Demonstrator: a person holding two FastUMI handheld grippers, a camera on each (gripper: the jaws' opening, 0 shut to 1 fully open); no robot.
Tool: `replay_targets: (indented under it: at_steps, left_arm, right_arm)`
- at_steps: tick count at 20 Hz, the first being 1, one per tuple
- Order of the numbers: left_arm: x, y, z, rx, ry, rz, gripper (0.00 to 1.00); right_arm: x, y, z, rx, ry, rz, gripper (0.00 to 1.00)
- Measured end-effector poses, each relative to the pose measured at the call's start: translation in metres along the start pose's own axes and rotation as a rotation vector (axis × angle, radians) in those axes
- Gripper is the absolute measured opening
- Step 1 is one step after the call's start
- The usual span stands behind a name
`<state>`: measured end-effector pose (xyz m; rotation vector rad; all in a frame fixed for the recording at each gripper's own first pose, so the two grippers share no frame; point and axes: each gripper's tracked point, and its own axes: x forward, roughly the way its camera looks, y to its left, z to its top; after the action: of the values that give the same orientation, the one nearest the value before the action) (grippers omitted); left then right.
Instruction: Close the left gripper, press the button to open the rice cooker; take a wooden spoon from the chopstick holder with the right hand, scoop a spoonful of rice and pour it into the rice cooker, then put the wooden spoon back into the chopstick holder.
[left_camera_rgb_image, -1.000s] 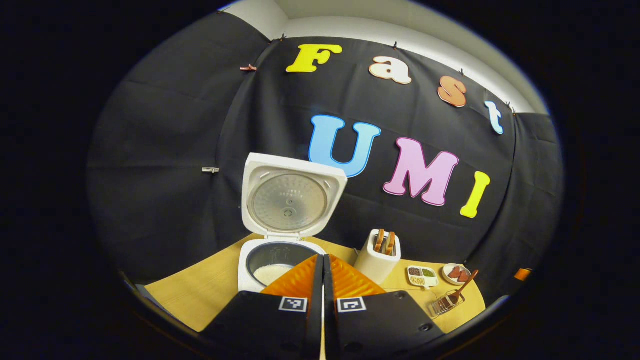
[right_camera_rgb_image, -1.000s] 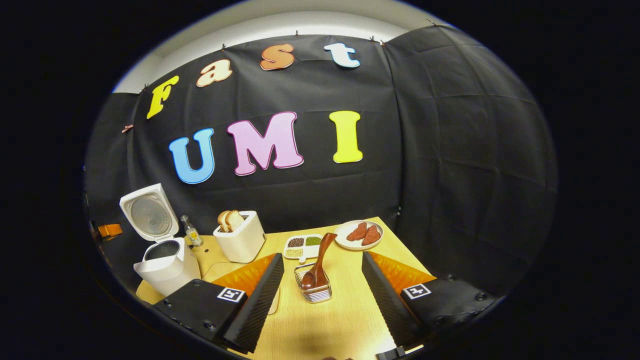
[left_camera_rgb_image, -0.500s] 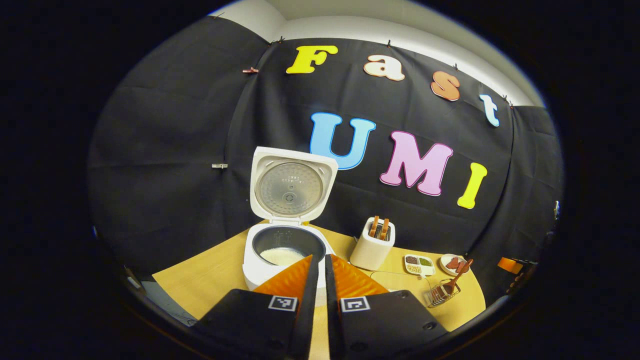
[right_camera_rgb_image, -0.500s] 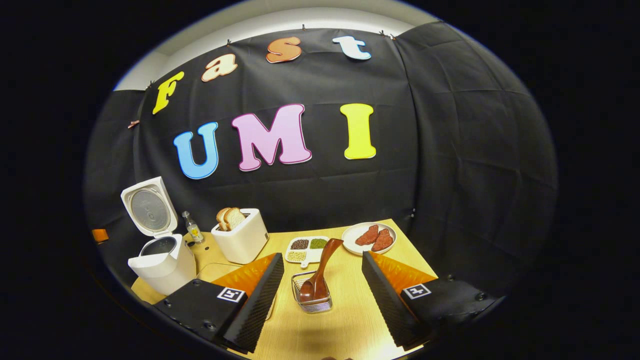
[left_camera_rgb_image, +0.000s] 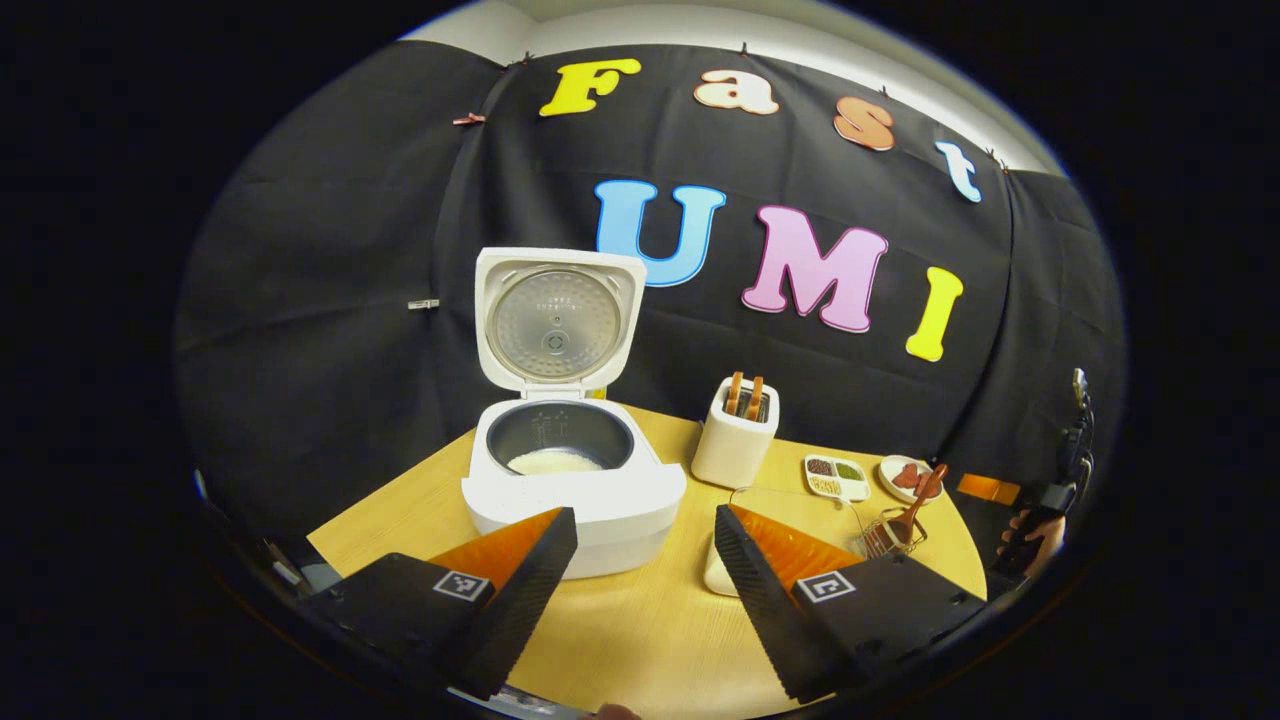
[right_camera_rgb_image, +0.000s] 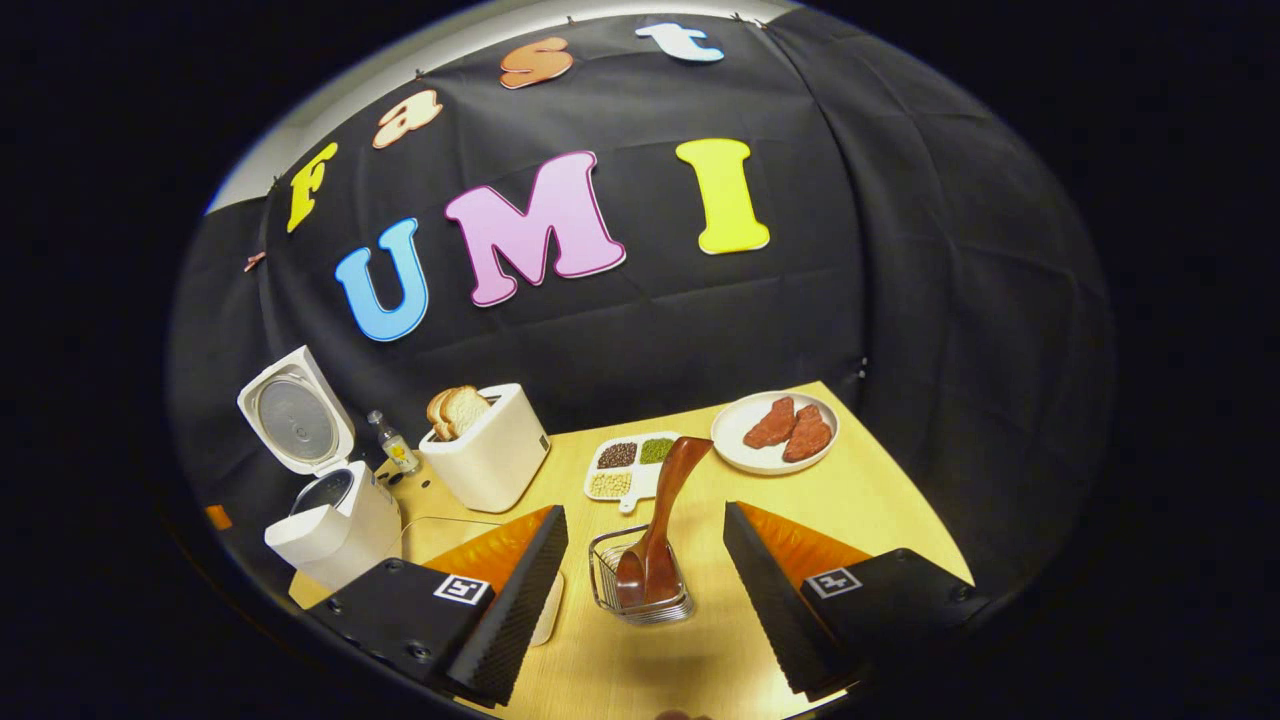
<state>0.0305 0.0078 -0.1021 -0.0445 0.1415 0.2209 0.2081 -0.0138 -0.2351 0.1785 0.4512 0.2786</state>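
Observation:
The white rice cooker (left_camera_rgb_image: 575, 500) stands with its lid (left_camera_rgb_image: 555, 320) raised, and white rice lies in the pot (left_camera_rgb_image: 555, 460). My left gripper (left_camera_rgb_image: 643, 515) hovers open just in front of it, holding nothing. The cooker (right_camera_rgb_image: 335, 515) also stands at the left of the right gripper view. A wooden spoon (right_camera_rgb_image: 668, 500) leans bowl-down in a wire chopstick holder (right_camera_rgb_image: 640, 595). My right gripper (right_camera_rgb_image: 645, 512) is open, one finger on each side of the holder and slightly short of it. In the left gripper view the spoon (left_camera_rgb_image: 918, 497) and holder (left_camera_rgb_image: 890, 537) sit far right.
A white toaster (right_camera_rgb_image: 490, 455) with bread stands behind the holder, a small bottle (right_camera_rgb_image: 393, 445) beside it. A sectioned dish of grains (right_camera_rgb_image: 628, 465) and a plate of meat (right_camera_rgb_image: 775, 430) lie farther back. A white bowl (left_camera_rgb_image: 712, 572) peeks out by my left gripper's right finger.
My left gripper has gone from shut to open and drawn back from the cooker. My right gripper has moved closer to the wire holder and spoon.

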Motion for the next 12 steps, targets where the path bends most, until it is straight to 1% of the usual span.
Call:
replay_targets:
  at_steps: [3,8,11,12]
  left_arm:
    - [0.006,-0.005,-0.001,0.014,0.017,0.003,0.96]
    - [0.024,-0.013,-0.013,0.004,0.065,0.032,0.96]
    - [0.032,-0.024,-0.019,-0.022,0.088,0.027,0.96]
    - [0.035,-0.027,-0.024,-0.031,0.100,0.027,0.96]
  right_arm:
    - [0.036,-0.011,-0.012,0.056,0.058,-0.016,0.99]
    - [0.087,-0.020,-0.033,0.139,0.152,-0.041,0.99]
    - [0.113,-0.021,-0.044,0.184,0.191,-0.051,0.99]
    - [0.123,-0.021,-0.043,0.202,0.185,-0.054,0.92]
